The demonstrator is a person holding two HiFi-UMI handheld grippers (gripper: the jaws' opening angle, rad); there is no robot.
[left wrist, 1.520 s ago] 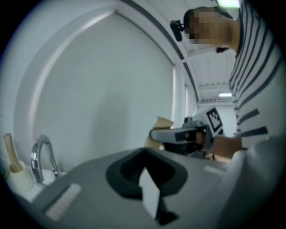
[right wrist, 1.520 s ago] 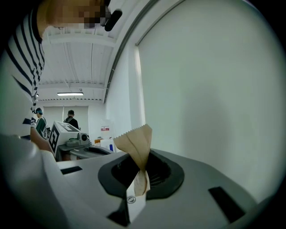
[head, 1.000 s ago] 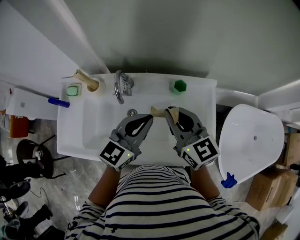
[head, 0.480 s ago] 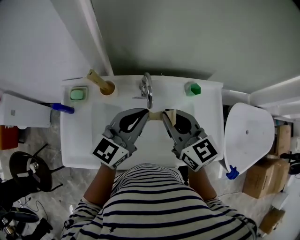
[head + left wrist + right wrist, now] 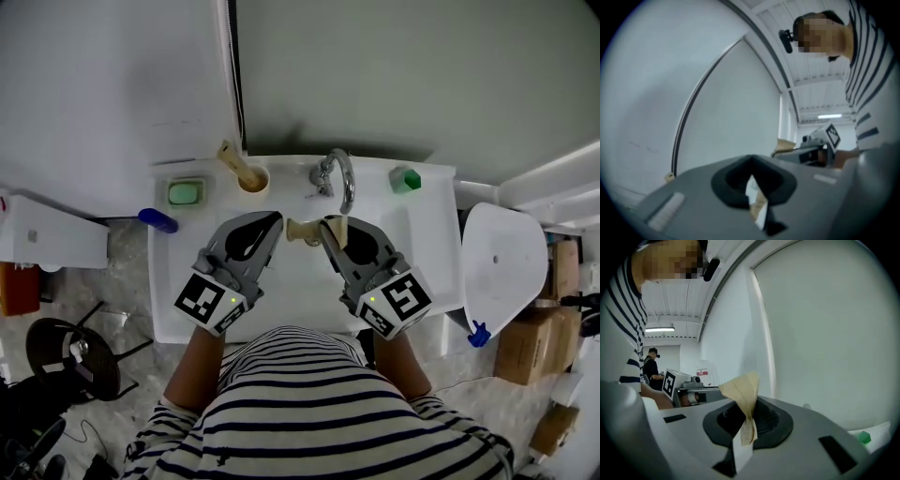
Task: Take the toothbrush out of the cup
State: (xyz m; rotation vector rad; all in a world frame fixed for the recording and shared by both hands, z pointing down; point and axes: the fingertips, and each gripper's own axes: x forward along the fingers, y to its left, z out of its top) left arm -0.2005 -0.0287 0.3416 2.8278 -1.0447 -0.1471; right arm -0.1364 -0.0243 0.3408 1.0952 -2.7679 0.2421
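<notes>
Toothbrush (image 5: 232, 157): leans in cup (image 5: 253, 180) left of tap (image 5: 337, 173), handle up, reachable. Left gripper (image 5: 275, 217), right gripper (image 5: 325, 225): both pressed together, nothing held, before tap; grasp seemingly not begun.

Cup (image 5: 253, 179): small, round, tan. It stands upright on the back ledge of the sink (image 5: 286, 174), just left of the faucet (image 5: 336, 174), with its mouth open upward.

Toothbrush (image 5: 232, 159): pale, wood-coloured handle. Its lower end sits inside the cup, and its upper end projects over the rim, tilted away from the faucet. Bristle end cannot be determined. The toothbrush is not yet out of the cup.
</notes>
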